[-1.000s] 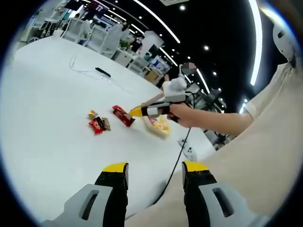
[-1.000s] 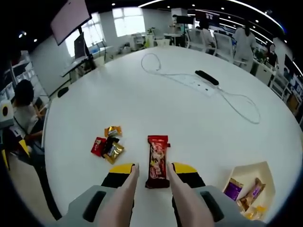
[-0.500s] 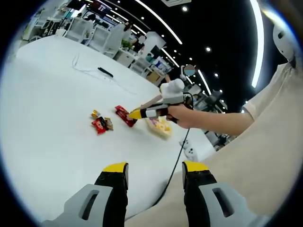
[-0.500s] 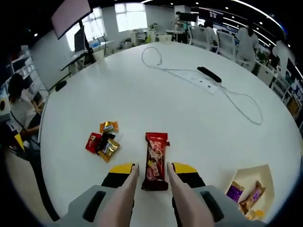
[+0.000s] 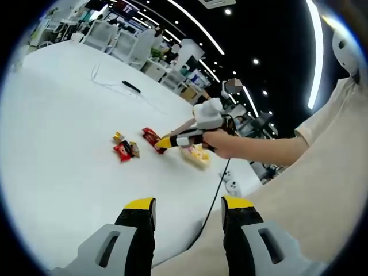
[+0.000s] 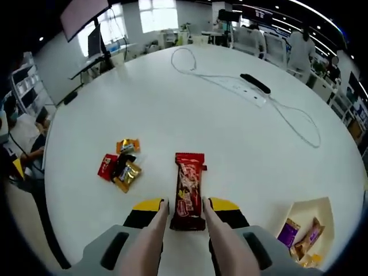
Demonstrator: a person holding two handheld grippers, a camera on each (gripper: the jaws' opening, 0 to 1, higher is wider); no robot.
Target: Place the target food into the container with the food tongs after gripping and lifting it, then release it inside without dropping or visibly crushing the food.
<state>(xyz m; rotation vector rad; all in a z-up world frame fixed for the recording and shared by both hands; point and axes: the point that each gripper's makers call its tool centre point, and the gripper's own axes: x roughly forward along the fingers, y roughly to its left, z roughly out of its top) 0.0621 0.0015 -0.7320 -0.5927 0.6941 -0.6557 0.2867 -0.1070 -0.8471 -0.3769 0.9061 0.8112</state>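
Observation:
A red snack bar [image 6: 188,190] lies lengthwise between the tips of the pale food tongs [image 6: 222,244], which my right gripper [image 6: 185,205] is shut on. The bar's near end sits in the tongs' tips; whether it is off the table I cannot tell. The cream container [image 6: 303,210] at lower right holds several wrapped snacks. In the left gripper view, a hand holds the right gripper [image 5: 185,137] with its tip at the red bar [image 5: 150,135], beside the container [image 5: 195,157]. My left gripper [image 5: 188,204] is open with nothing in it, near the table's edge.
A cluster of small wrapped sweets [image 6: 119,167] lies left of the bar. A power strip [image 6: 253,84] with a white cable [image 6: 299,123] crosses the far table. The round white table [image 6: 172,109] has free room around the bar. The person's beige clothing [image 5: 322,190] is on the right.
The right gripper view has shifted a little, so the sweets sit further left. The red bar stays between the tongs' tips. The left gripper has not moved.

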